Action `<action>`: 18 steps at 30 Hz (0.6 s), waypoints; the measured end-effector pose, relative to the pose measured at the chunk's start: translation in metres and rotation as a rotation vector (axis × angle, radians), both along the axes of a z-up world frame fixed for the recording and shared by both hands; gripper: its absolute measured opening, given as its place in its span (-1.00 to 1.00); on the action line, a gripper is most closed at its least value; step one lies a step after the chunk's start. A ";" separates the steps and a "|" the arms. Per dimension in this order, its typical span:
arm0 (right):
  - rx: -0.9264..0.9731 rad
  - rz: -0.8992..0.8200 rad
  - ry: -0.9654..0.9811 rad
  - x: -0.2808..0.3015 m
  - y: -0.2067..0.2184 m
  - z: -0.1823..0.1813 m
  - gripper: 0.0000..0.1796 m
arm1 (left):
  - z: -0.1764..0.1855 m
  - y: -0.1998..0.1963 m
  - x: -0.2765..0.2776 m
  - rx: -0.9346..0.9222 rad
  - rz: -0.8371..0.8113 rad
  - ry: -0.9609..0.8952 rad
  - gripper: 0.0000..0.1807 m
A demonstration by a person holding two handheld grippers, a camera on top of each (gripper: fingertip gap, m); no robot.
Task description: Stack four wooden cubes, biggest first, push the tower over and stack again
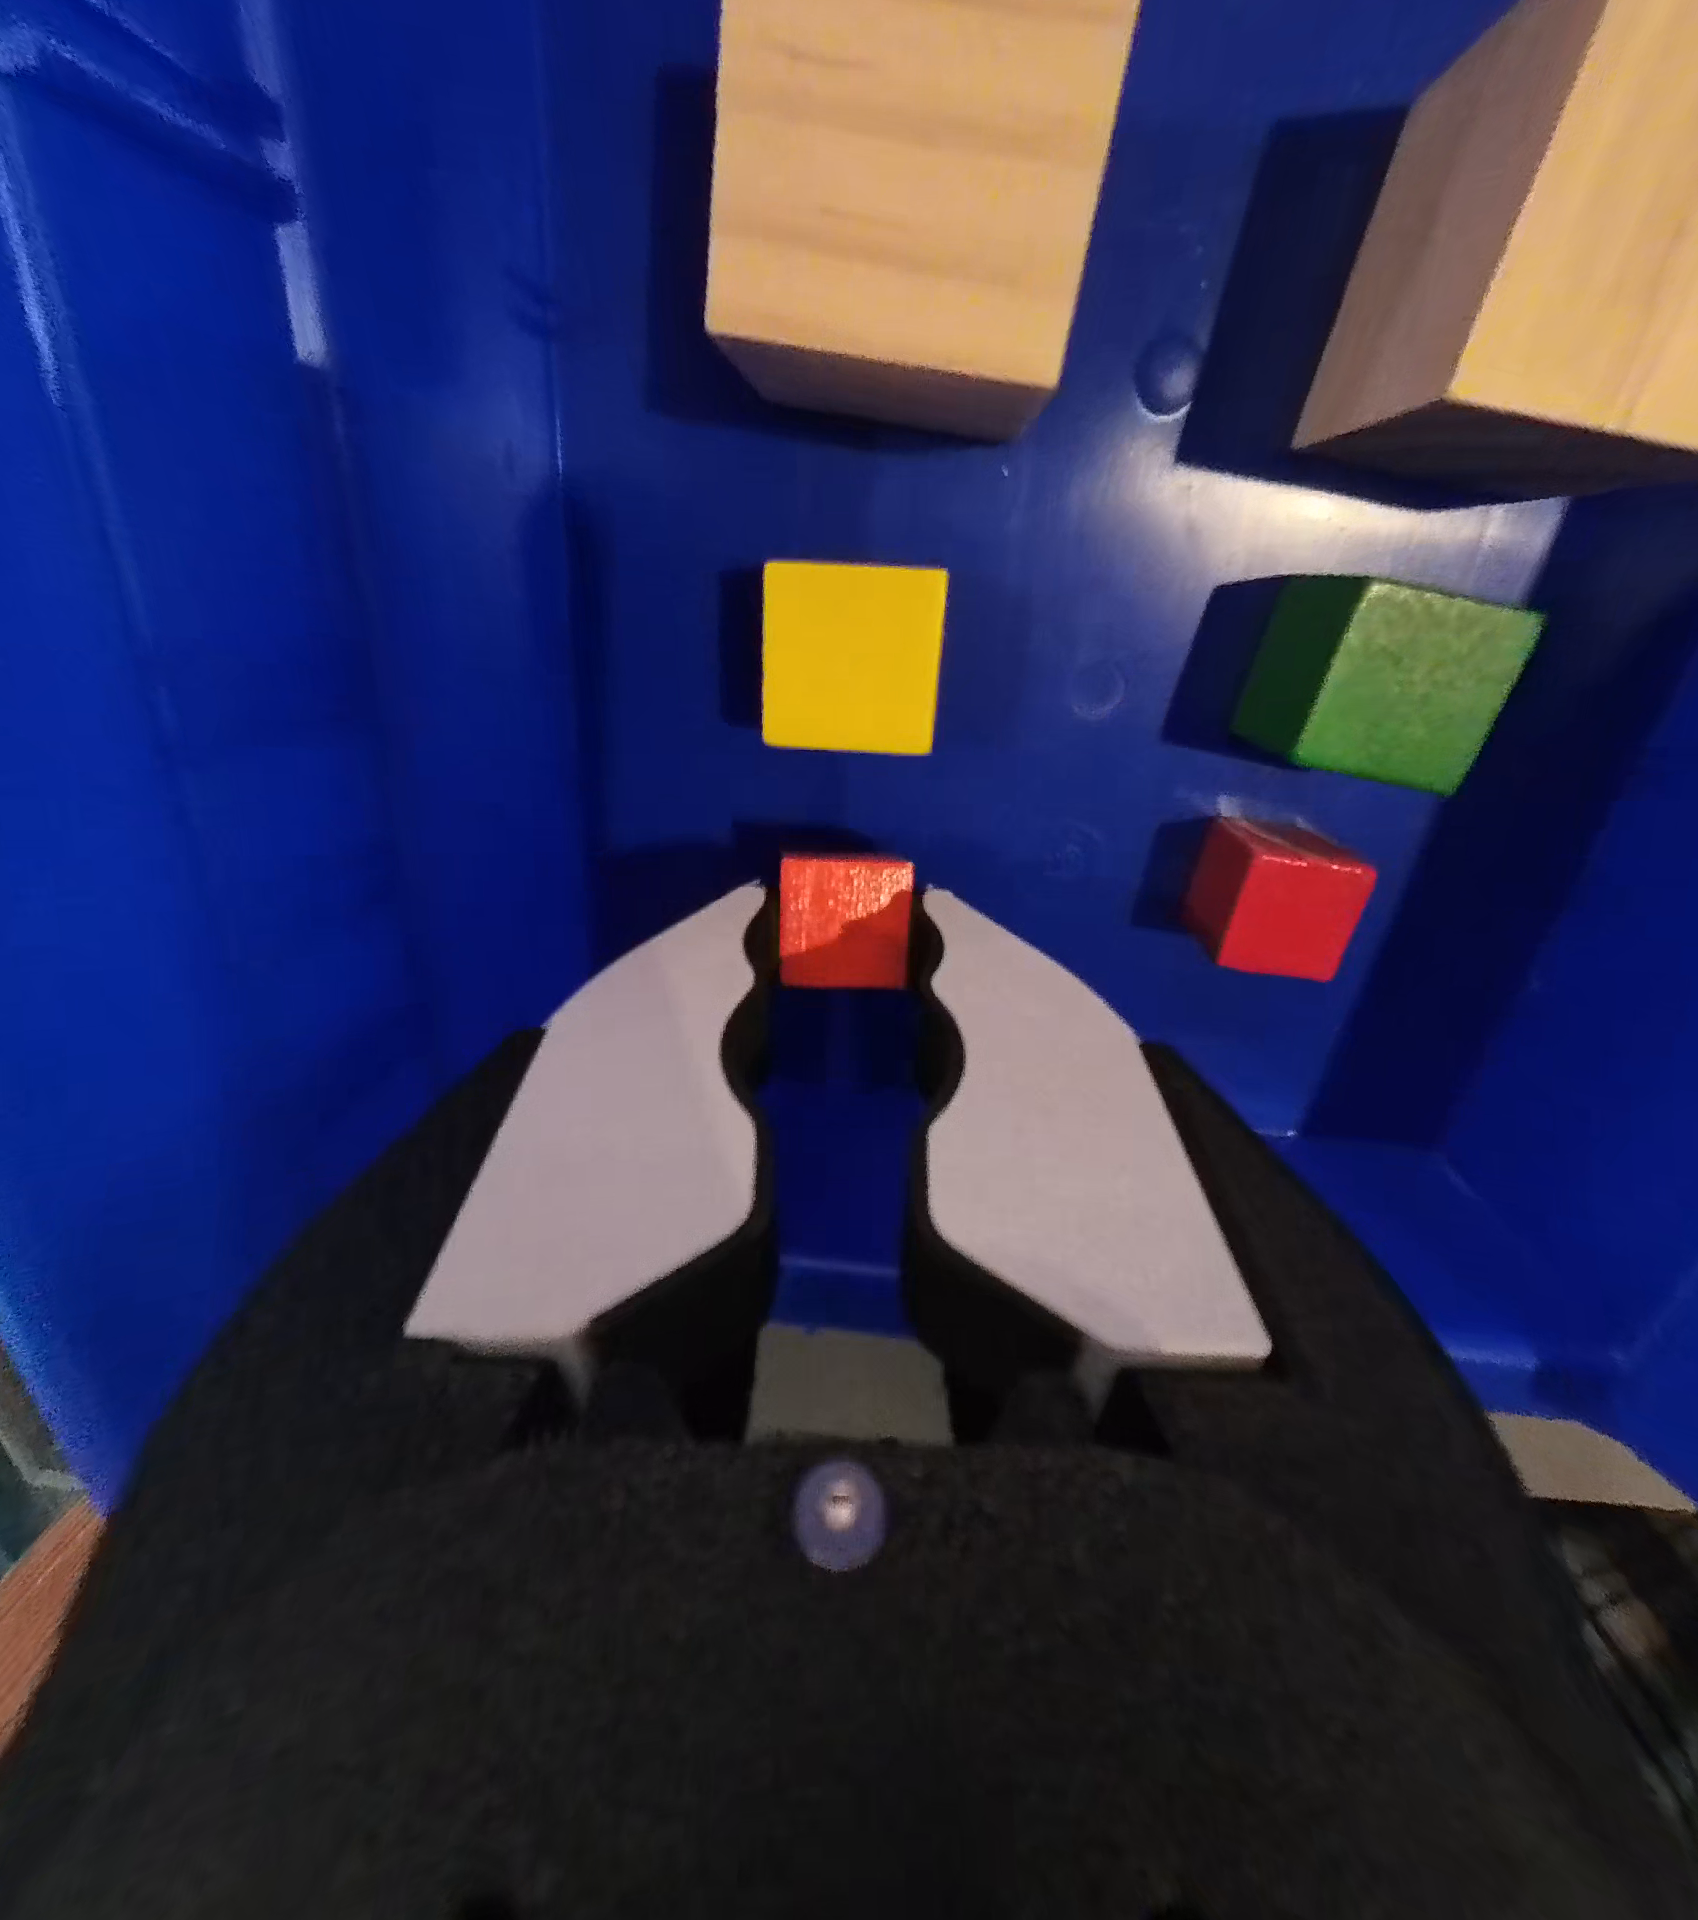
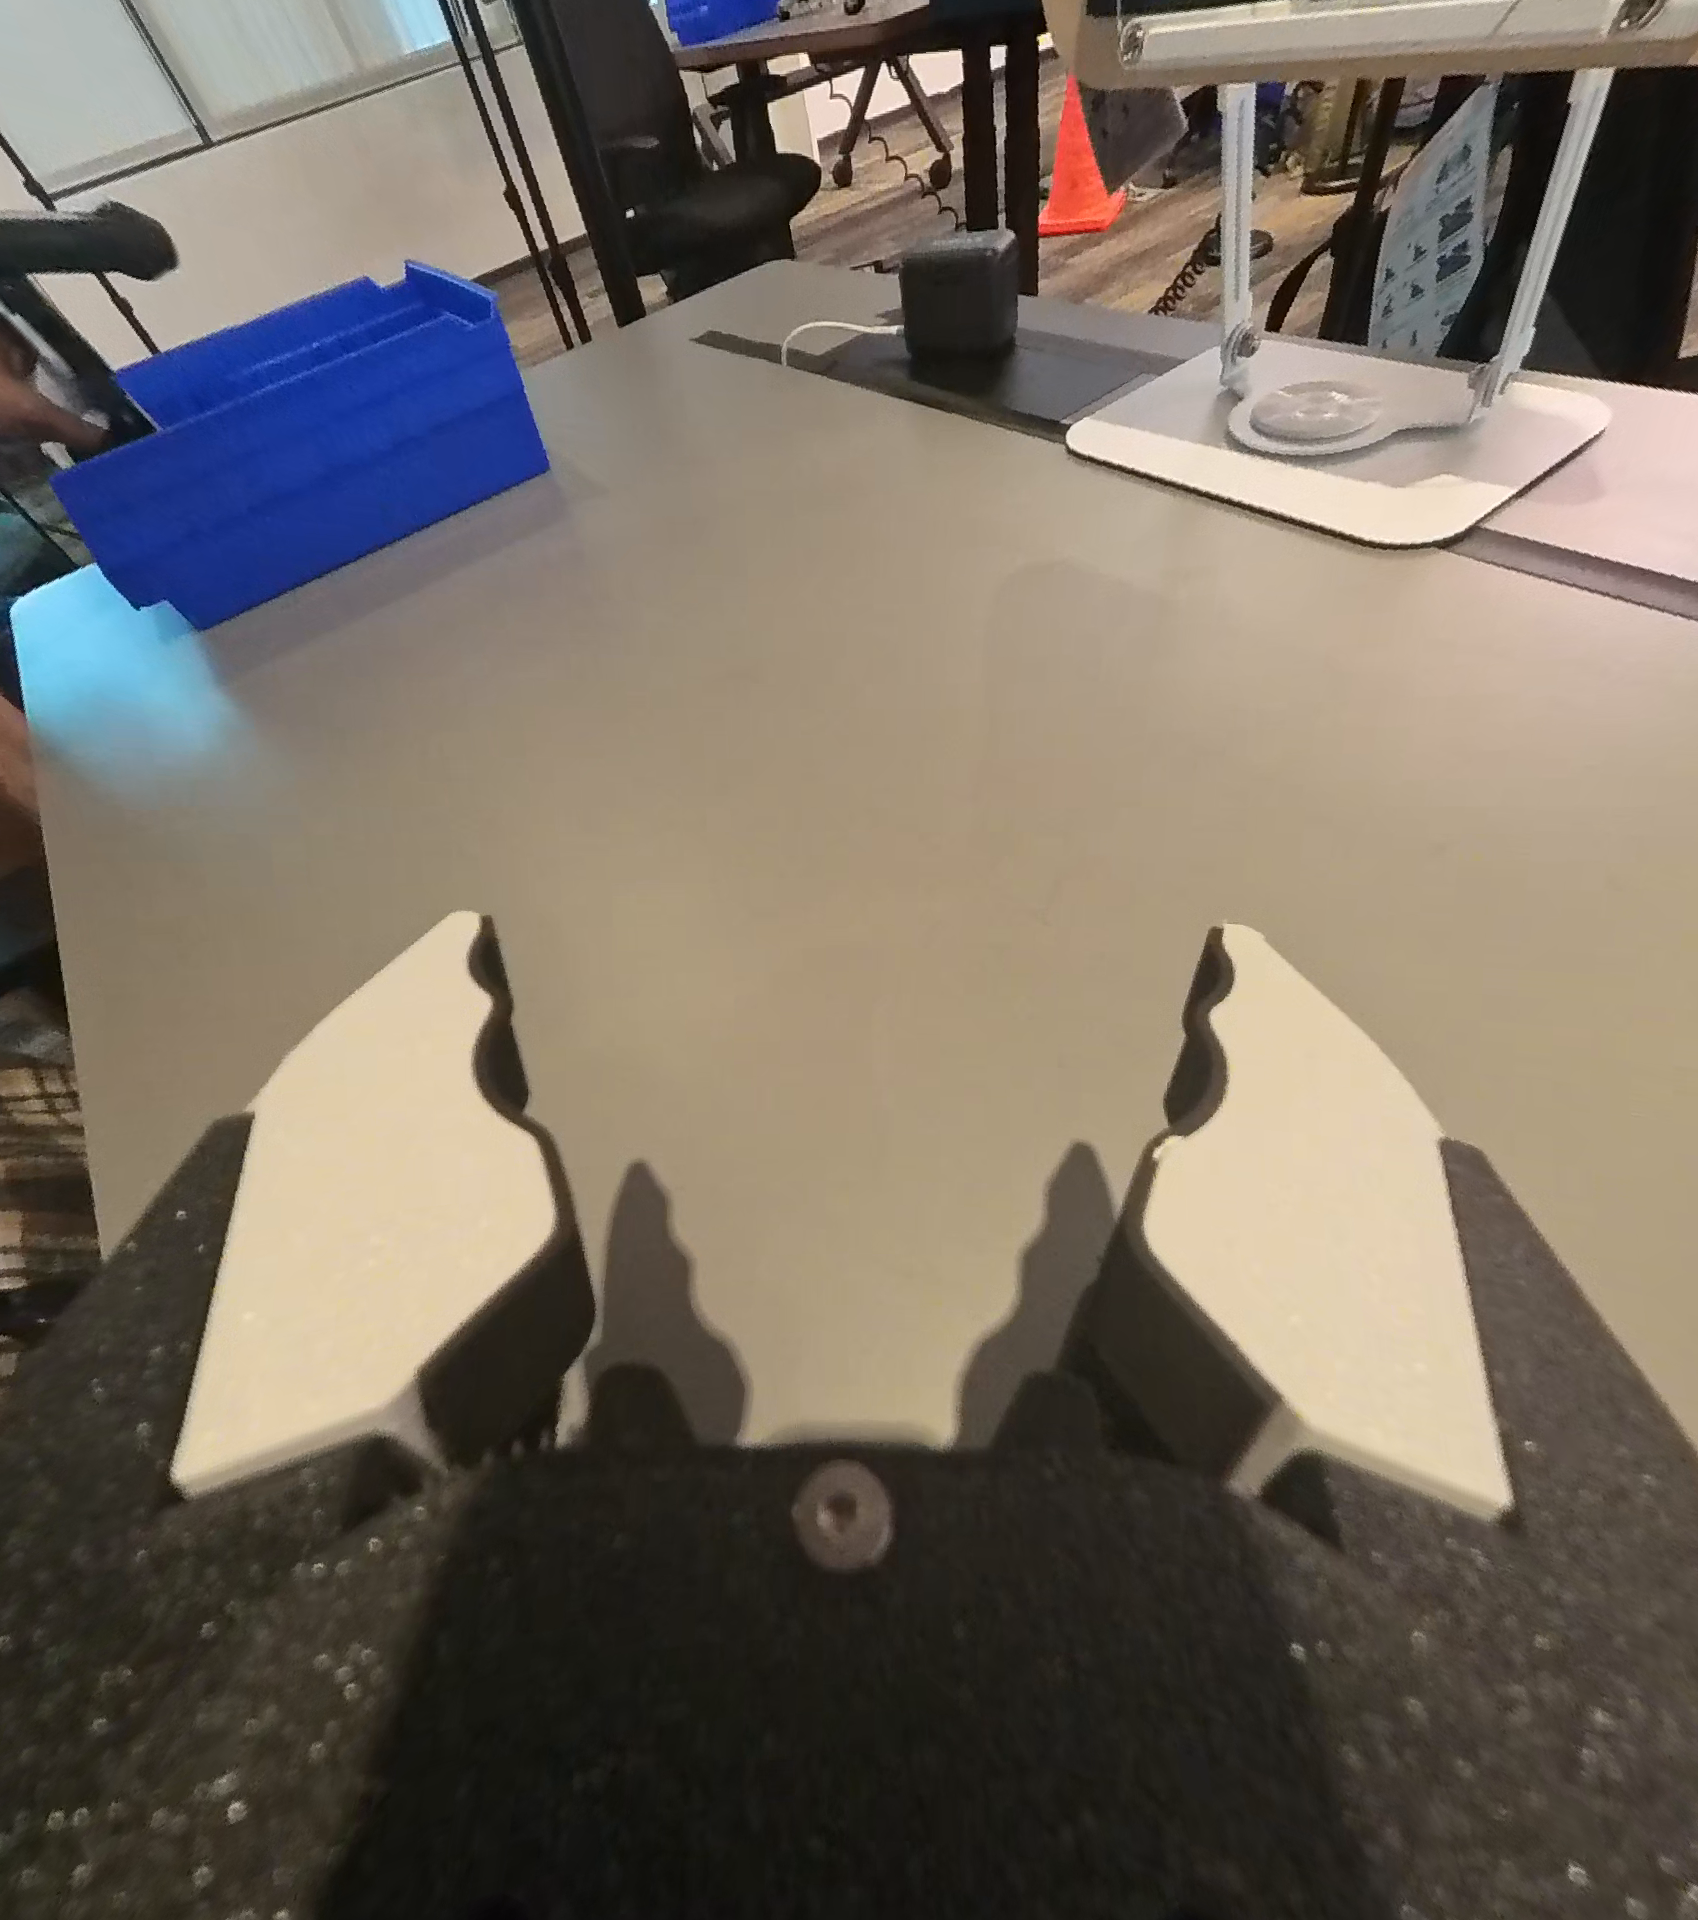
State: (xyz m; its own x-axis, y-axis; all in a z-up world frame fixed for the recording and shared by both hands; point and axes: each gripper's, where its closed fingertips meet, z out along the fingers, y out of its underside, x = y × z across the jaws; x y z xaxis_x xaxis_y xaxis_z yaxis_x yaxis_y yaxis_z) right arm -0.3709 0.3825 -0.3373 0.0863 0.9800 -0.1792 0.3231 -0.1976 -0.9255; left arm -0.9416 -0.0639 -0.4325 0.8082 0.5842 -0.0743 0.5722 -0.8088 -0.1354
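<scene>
Left tool [image 1: 845, 925] is clamped on a small red cube [image 1: 846, 920], gripped across 2 opposite flat faces, inside the blue bin [image 1: 201, 727]. Judged light, rigid, painted-smooth; a centred grip is advised. Beyond it are seen a yellow cube [image 1: 853, 657], a second red cube [image 1: 1281, 902], a green cube [image 1: 1390, 684] and 2 large plain wooden cubes [image 1: 912, 197]. Right tool [image 2: 850, 1029] is spread wide, empty, over the desk [image 2: 928, 675].

Two plain wooden cubes [image 1: 918, 208] [image 1: 1572, 239], two red cubes [image 1: 847, 920] [image 1: 1281, 899], one yellow cube [image 1: 853, 657], one green cube [image 1: 1385, 686], one blue bin [image 2: 305, 447]
</scene>
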 end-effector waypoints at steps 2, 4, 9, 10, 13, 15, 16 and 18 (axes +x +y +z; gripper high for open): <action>-0.001 0.001 -0.002 0.000 0.000 -0.001 0.35 | -0.001 0.000 0.000 -0.009 0.002 -0.006 -0.74; -0.003 0.000 -0.001 0.000 0.000 -0.002 0.35 | -0.002 0.000 0.001 -0.024 0.003 -0.013 -0.74; -0.002 -0.009 0.006 0.003 0.002 0.000 0.36 | -0.005 0.001 0.005 -0.040 0.011 -0.052 -0.65; -0.001 -0.011 0.008 0.004 0.002 0.001 0.36 | -0.004 0.001 0.006 -0.040 0.011 -0.058 -0.64; 0.001 -0.017 0.010 0.006 0.003 0.001 0.36 | 0.001 -0.001 0.006 -0.019 0.018 -0.059 -0.63; 0.000 -0.022 0.014 0.007 0.005 0.002 0.37 | 0.012 -0.002 0.003 0.015 0.024 -0.030 -0.61; 0.001 -0.022 0.015 0.007 0.005 0.003 0.37 | 0.019 -0.003 0.001 0.031 0.027 -0.007 -0.58; 0.005 -0.023 0.015 0.006 0.005 0.004 0.38 | 0.037 -0.004 -0.004 0.065 0.030 0.056 -0.49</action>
State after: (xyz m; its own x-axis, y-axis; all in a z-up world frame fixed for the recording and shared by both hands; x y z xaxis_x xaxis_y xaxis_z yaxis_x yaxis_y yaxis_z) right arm -0.3645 0.3871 -0.3332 0.1060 0.9787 -0.1756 0.3042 -0.2000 -0.9314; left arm -0.9452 -0.0676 -0.3955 0.7857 0.6134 -0.0797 0.5865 -0.7797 -0.2192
